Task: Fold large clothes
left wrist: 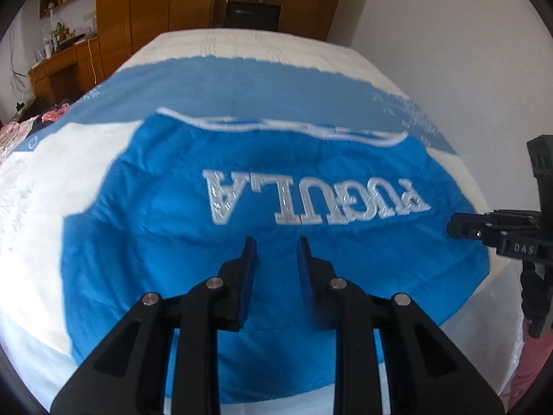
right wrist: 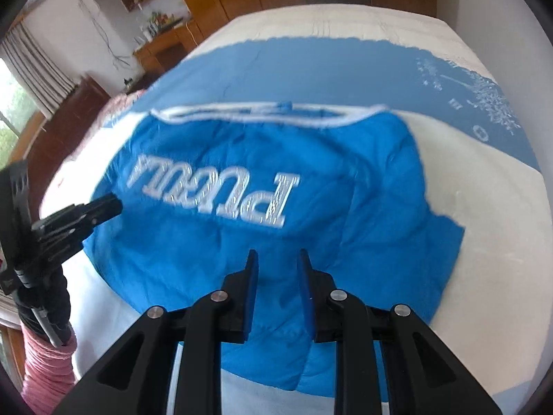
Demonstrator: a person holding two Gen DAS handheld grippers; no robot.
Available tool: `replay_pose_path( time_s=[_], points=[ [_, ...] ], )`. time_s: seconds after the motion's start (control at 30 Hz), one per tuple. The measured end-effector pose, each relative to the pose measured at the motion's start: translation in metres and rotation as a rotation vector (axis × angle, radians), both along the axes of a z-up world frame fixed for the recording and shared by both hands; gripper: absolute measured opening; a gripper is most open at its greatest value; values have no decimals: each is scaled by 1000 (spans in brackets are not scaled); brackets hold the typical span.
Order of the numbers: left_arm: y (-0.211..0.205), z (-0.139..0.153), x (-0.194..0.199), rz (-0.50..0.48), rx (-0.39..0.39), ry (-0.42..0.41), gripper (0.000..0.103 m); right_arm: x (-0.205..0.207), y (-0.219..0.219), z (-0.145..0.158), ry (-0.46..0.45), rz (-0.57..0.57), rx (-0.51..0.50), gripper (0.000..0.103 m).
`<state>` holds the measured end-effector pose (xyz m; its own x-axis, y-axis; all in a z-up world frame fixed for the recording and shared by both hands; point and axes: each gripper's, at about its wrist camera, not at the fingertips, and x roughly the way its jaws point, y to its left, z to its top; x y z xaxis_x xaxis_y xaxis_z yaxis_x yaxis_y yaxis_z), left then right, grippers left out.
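My blue jacket [left wrist: 262, 242] lies folded on the bed [left wrist: 86, 180], near its front edge, white lettering facing up. My left tool [left wrist: 276, 245] hovers over it, spread and holding nothing. My right tool [right wrist: 276, 259] is likewise spread above the cloth. Beyond the bed's far edge stand a wooden wardrobe [left wrist: 155, 3] and a desk [left wrist: 65, 65].

Looked forward and down from each wrist, close over the bed [left wrist: 242, 45]; faced the far wardrobe [left wrist: 155, 0]; shared the blue jacket [left wrist: 166, 235] [right wrist: 207, 259]; caught each other's gripper at the frame edge.
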<state>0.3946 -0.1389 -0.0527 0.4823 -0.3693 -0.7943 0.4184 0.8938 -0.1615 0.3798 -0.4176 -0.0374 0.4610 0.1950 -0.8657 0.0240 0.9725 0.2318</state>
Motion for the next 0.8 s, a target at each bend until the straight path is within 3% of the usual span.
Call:
replay_pose_path(
  time_s=[0.13, 0.27, 0.47, 0.8],
  points=[
    [-7, -28, 1, 8, 40, 23, 23, -1, 4, -29, 33, -45, -31, 20],
    [-11, -38, -11, 22, 96, -45, 23, -4, 3, -45, -2, -92, -46, 18],
    [-14, -45, -21, 39, 123, -105, 23, -14, 16, -52, -91, -146, -116, 18],
    [-16, -47, -24, 36, 119, -121, 23, -21, 29, -58, -188, -178, -212, 18]
  ],
)
